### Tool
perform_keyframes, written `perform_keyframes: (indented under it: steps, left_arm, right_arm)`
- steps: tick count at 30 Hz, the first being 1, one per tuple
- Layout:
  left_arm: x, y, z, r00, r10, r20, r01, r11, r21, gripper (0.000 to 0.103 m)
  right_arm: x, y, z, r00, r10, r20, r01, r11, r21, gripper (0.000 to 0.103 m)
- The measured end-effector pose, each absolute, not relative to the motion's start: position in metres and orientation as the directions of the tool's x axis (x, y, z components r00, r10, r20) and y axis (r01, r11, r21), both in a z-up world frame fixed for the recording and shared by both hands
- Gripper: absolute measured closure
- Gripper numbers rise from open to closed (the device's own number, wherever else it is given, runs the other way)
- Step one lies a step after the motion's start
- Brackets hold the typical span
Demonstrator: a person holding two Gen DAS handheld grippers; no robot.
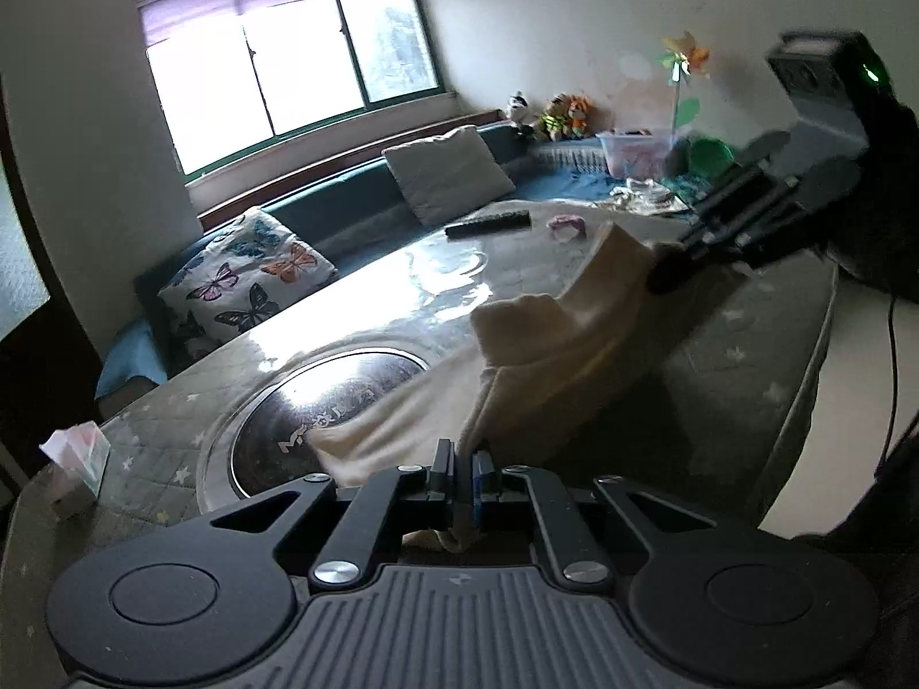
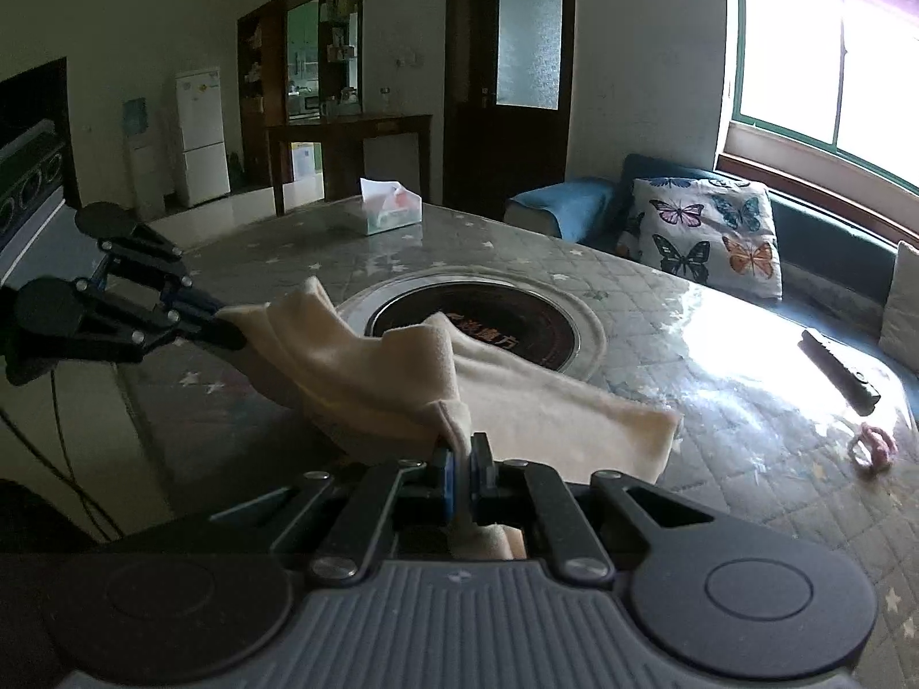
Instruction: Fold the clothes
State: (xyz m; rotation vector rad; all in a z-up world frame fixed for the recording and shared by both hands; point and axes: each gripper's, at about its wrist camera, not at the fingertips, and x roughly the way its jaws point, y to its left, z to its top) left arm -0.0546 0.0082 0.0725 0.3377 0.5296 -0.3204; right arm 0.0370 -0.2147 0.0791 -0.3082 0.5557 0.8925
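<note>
Both grippers are pinching the same cream-coloured cloth (image 2: 402, 379), a soft fleecy garment or towel; which of the two is not clear. The left gripper (image 1: 463, 473) has its fingers pressed together on one edge of the fabric, and a bit of cloth pokes out behind them. The right gripper (image 2: 464, 468) is closed the same way on another corner, with fabric bunched between its blue-padded fingers (image 2: 443, 476).

The cloth is lifted at both held ends and sags between them in a loose fold, while the rest of it lies flat on the table (image 2: 718, 459), its far edge draped over the round built-in hotplate (image 2: 477, 310) set into the middle of the tabletop. From the left wrist view the right gripper (image 1: 666, 278) comes in from the right side, blurred, gripping the raised end of the cloth (image 1: 551, 356).

On the quilted, star-patterned table cover sit a tissue box (image 2: 390, 206) near the far end, a dark remote control (image 2: 838, 370) and a small pink object (image 2: 873, 445) just beside it. A butterfly-print cushion (image 2: 706, 235) leans on the teal sofa (image 2: 563, 201) under the window (image 1: 287, 63)
</note>
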Motion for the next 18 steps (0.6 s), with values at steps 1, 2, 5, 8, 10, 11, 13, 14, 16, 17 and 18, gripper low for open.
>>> perform_keyframes:
  steps: [1, 2, 5, 8, 10, 11, 13, 14, 16, 17, 18]
  left_arm:
    - [-0.051, 0.009, 0.072, 0.819, -0.204, -0.536, 0.374, 0.899, 0.229, 0.097]
    - [-0.046, 0.01, 0.071, 0.822, -0.199, -0.534, 0.366, 0.902, 0.228, 0.097]
    - [-0.021, 0.014, 0.068, 0.825, -0.182, -0.535, 0.345, 0.912, 0.223, 0.097]
    - [0.01, 0.02, 0.066, 0.819, -0.17, -0.549, 0.328, 0.922, 0.205, 0.097]
    - [0.032, 0.026, 0.062, 0.807, -0.164, -0.567, 0.322, 0.928, 0.189, 0.097]
    - [0.046, 0.029, 0.058, 0.803, -0.158, -0.574, 0.317, 0.93, 0.188, 0.097]
    - [0.073, 0.035, 0.05, 0.793, -0.147, -0.591, 0.309, 0.933, 0.182, 0.097]
    - [0.087, 0.038, 0.044, 0.784, -0.146, -0.603, 0.306, 0.937, 0.171, 0.097]
    - [0.112, 0.043, 0.029, 0.761, -0.14, -0.633, 0.298, 0.943, 0.15, 0.097]
    - [0.123, 0.045, 0.021, 0.749, -0.137, -0.649, 0.293, 0.946, 0.139, 0.096]
    - [0.134, 0.047, 0.012, 0.736, -0.127, -0.665, 0.283, 0.95, 0.132, 0.094]
  right_arm:
    - [0.034, -0.216, 0.081, 0.502, 0.646, -0.575, -0.802, 0.597, -0.028, 0.099]
    - [0.034, -0.216, 0.082, 0.504, 0.645, -0.575, -0.8, 0.599, -0.031, 0.099]
    - [0.049, -0.21, 0.084, 0.52, 0.634, -0.573, -0.794, 0.606, -0.05, 0.099]
    - [0.076, -0.2, 0.085, 0.524, 0.62, -0.584, -0.789, 0.611, -0.059, 0.099]
    - [0.096, -0.192, 0.085, 0.525, 0.61, -0.593, -0.786, 0.614, -0.064, 0.099]
    - [0.106, -0.189, 0.084, 0.526, 0.605, -0.598, -0.785, 0.616, -0.067, 0.099]
    - [0.127, -0.182, 0.082, 0.528, 0.592, -0.609, -0.78, 0.622, -0.072, 0.099]
    - [0.14, -0.178, 0.078, 0.531, 0.581, -0.617, -0.773, 0.63, -0.073, 0.099]
    - [0.166, -0.172, 0.065, 0.525, 0.56, -0.641, -0.76, 0.647, -0.057, 0.099]
    - [0.18, -0.169, 0.056, 0.519, 0.549, -0.655, -0.751, 0.659, -0.043, 0.099]
    - [0.192, -0.166, 0.047, 0.512, 0.54, -0.667, -0.745, 0.667, -0.032, 0.098]
